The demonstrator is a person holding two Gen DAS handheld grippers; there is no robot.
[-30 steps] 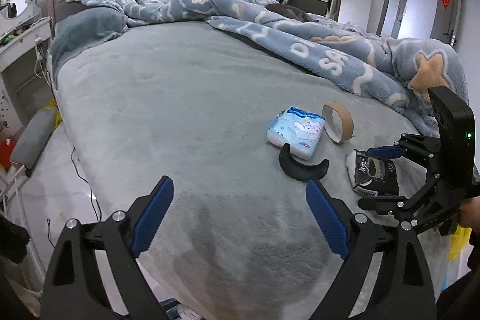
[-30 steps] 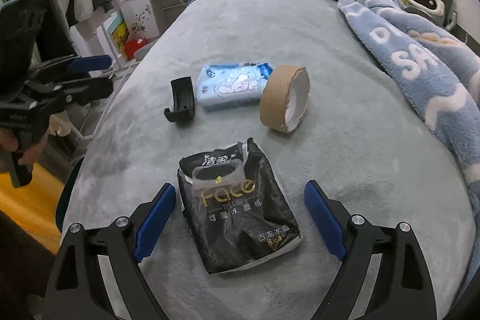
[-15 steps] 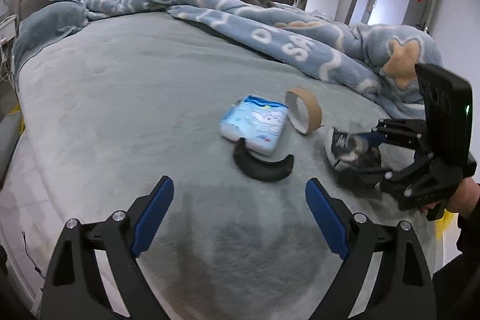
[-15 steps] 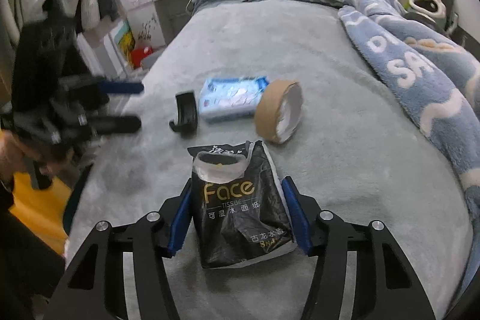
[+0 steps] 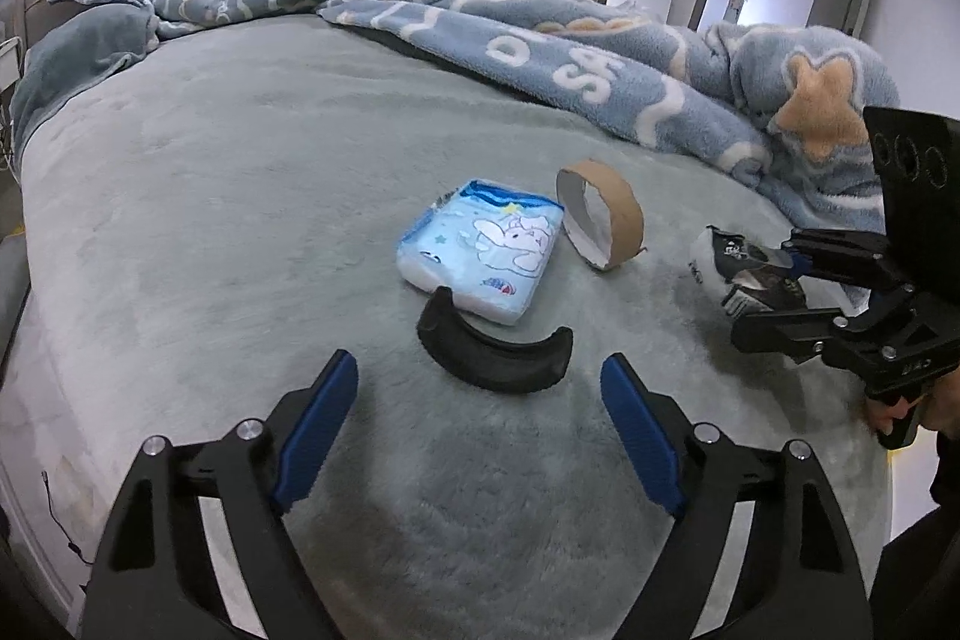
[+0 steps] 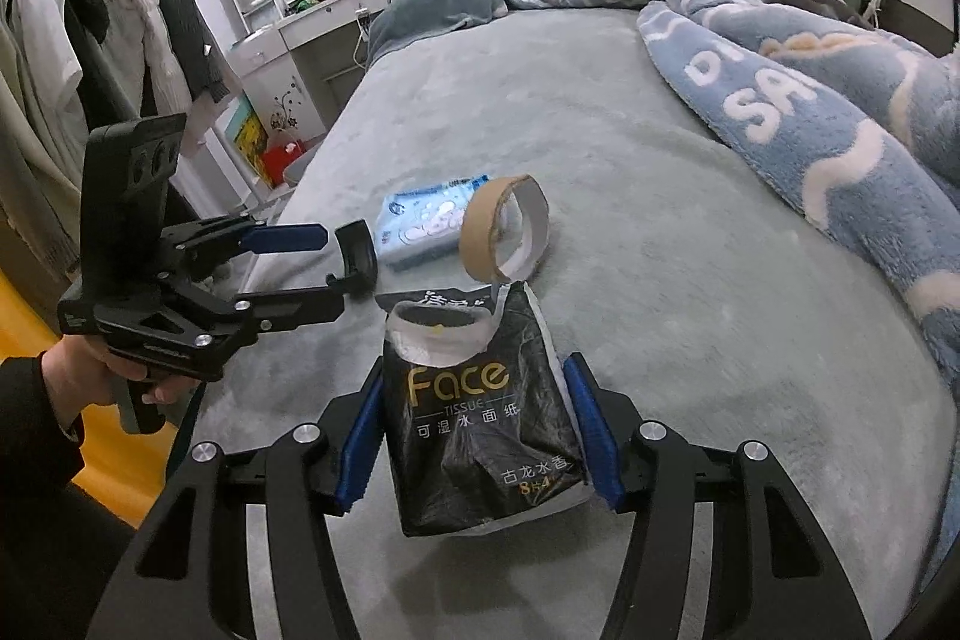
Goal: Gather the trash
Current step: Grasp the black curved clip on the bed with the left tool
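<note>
Right gripper is now gripping the black "Face" tissue pack; a second ago its fingers were standing wide either side of the pack as it lay flat on the bed, now both blue pads are pressing on the pack's sides. Pack is sitting upright between the fingers with its torn white opening on top, and its lower edge looks to be coming off the grey cover, though that can't be confirmed. So first trash item is secured, judging by the grip.

Left gripper is coming in lower and nearer over the black curved plastic piece, which now lies just ahead of the fingertips, not yet between them. Its fingers are closing a bit from the wide spread of a second ago but aren't touching anything, so still open and empty. Probably lining up for the next grab.

Everything else is sitting where it was on the bed: light blue wet-wipe pack touching the far side of the curved piece, empty brown tape roll core standing on edge just beside it. Blue patterned blanket is bunched along the far side. No bin or bag showing in either view, so can't tell where the trash is going.
</note>
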